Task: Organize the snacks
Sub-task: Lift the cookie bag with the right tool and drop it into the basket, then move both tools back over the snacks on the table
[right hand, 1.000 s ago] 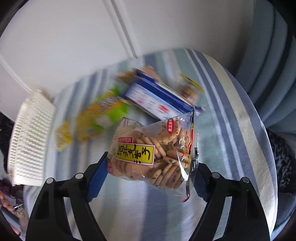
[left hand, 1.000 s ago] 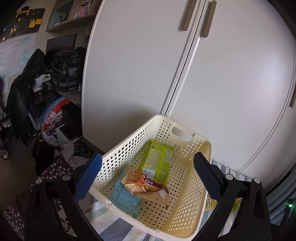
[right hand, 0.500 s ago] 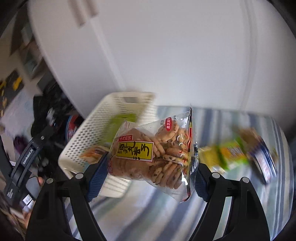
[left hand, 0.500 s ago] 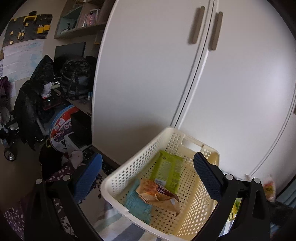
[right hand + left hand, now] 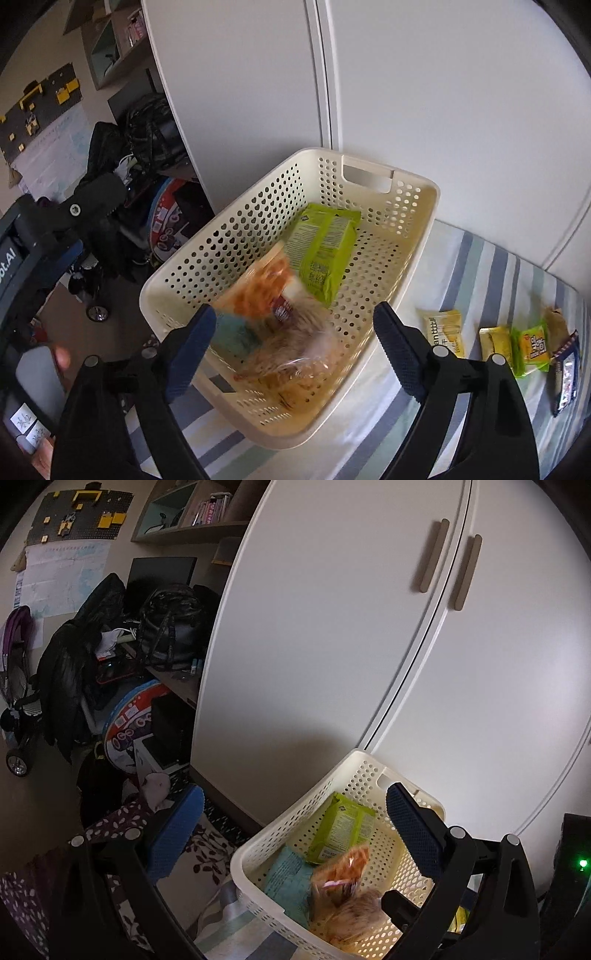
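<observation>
Far left of the room: a cluttered desk with a black backpack [image 5: 171, 627] and a dark jacket [image 5: 74, 672] slung beside it. White cupboard doors [image 5: 369, 646] fill the wall behind the work area.

Left gripper [image 5: 295, 830]: jaws wide apart, nothing between them. It hangs off the basket's left side, the blue pad of one finger [image 5: 173, 834] over patterned fabric, the other finger above the basket's far right rim.

Cream perforated basket [image 5: 236, 236] sits on a striped cloth [image 5: 476, 266], hard against the cupboard. Inside, left to right: a pale blue packet [image 5: 232, 338] at the near left, an orange packet [image 5: 266, 291] over it, a green packet [image 5: 325, 247] lying flat toward the far end. A clear bag of biscuits [image 5: 295, 354] lies blurred in the near part of the basket, on top of the other packets.

Right gripper [image 5: 295, 347]: jaws apart, empty, poised above the basket's near end. The biscuit bag lies below and between the fingers, free of both pads.

Right of the basket, on the cloth, apart from both grippers: a pale yellow packet [image 5: 445, 330], a gold packet [image 5: 496, 343], a green-and-yellow packet [image 5: 532, 347], then a dark blue packet [image 5: 565, 384] at the edge.
</observation>
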